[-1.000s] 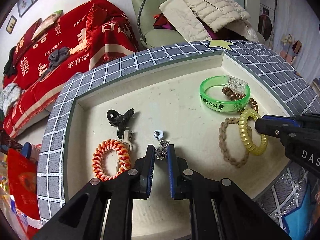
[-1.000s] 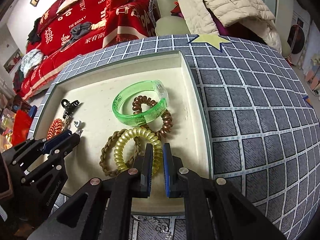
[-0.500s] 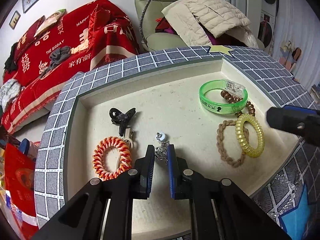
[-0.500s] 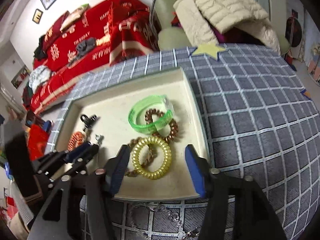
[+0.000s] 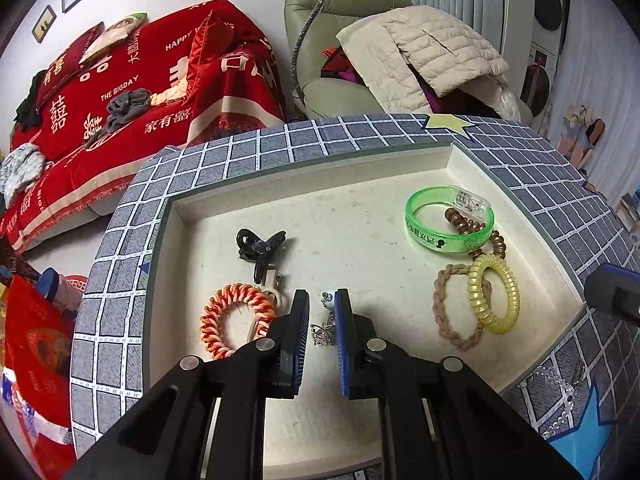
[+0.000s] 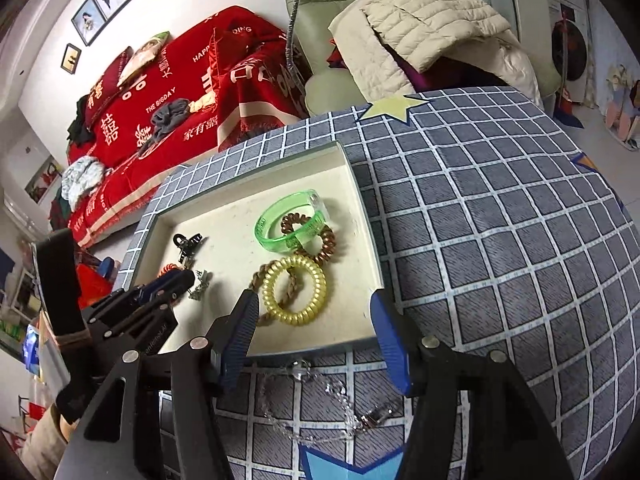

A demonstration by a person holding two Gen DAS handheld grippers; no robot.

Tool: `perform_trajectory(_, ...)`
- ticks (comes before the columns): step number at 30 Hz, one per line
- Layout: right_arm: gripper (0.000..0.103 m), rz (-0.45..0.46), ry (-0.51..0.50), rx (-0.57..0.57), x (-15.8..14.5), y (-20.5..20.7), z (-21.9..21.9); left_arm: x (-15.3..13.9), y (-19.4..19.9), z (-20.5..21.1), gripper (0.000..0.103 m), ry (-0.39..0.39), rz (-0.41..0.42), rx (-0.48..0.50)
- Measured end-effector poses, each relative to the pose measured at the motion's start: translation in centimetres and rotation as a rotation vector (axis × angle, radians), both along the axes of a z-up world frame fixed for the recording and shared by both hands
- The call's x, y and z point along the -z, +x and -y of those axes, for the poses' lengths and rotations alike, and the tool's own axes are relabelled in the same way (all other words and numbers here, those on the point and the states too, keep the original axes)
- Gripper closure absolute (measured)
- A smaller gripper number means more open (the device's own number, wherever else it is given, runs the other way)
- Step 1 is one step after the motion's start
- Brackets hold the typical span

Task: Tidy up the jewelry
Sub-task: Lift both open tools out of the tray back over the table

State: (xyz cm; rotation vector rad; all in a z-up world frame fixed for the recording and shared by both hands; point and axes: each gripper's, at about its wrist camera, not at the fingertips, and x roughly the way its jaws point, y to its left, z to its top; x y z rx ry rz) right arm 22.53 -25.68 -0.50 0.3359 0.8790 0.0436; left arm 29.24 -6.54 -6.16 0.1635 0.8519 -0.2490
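Over the tray (image 5: 516, 200), with the coils (image 5: 494, 300) and bangle (image 5: 448, 220) already in it, my right gripper (image 6: 312, 328) hangs spread wide above the chain (image 6: 336, 400) on the cloth, my left gripper (image 5: 322, 334) narrowed around a small charm (image 5: 324, 326), gripped or not I cannot tell; fine links could slip my pads.

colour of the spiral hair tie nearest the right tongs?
Translucent yellow spiral hair tie; clearest in the right wrist view.
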Motion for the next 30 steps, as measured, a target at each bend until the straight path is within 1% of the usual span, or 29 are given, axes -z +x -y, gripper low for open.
perform_trajectory(1, 0.041, -0.002, 0.001, 0.002, 0.1, -0.2, 0.0, 0.0, -0.1, 0.0, 0.065, -0.003, -0.001, -0.002)
perform_trajectory(2, 0.041, -0.005, 0.002, 0.003, 0.1, -0.2, 0.1, -0.2, -0.2, -0.1, 0.052, -0.007, -0.003, -0.004)
perform_trajectory(3, 0.041, -0.006, 0.002, 0.003, 0.2, -0.4, 0.1, -0.3, -0.3, -0.3, 0.009, -0.013, 0.001, -0.009)
perform_trajectory(4, 0.041, -0.006, 0.001, 0.003, 0.2, -0.5, 0.1, -0.7, -0.6, -0.5, 0.0, -0.021, 0.018, -0.022)
perform_trajectory(6, 0.041, -0.004, 0.002, 0.003, 0.1, -0.9, 0.1, -1.7, -1.5, -1.0, 0.0, -0.037, 0.078, -0.038)
perform_trajectory(12, 0.039, -0.001, 0.006, 0.001, 0.0, -1.9, 0.2, -2.9, -3.0, -1.5, 0.0, -0.014, 0.101, -0.039)
perform_trajectory(16, 0.02, 0.031, 0.009, -0.013, -0.6, -3.5, 0.0, -3.4, -4.5, -2.2, 0.0, -0.015, 0.099, -0.044)
perform_trajectory(18, 0.019, 0.057, 0.013, -0.016, -1.0, -4.5, 0.0, -3.5, -5.2, -2.6, 0.0, -0.019, 0.095, -0.049)
perform_trajectory(19, 0.013, 0.067, 0.014, -0.016, -1.1, -4.8, 0.0, -3.5, -5.6, -2.8, 0.0, -0.02, 0.093, -0.052)
perform_trajectory(20, 0.0, 0.08, 0.013, -0.014, -1.2, -5.3, 0.0, -3.5, -6.1, -2.9, 0.0, -0.016, 0.088, -0.055)
perform_trajectory(23, 0.0, 0.133, 0.002, -0.007, -1.6, -6.6, -0.1, -3.4, -7.2, -3.1, 0.0, -0.016, 0.071, -0.046)
perform_trajectory(30, 0.0, 0.15, -0.001, -0.005, -1.8, -8.5, -0.3, -3.5, -10.0, -3.4, 0.0, -0.043, 0.052, -0.049)
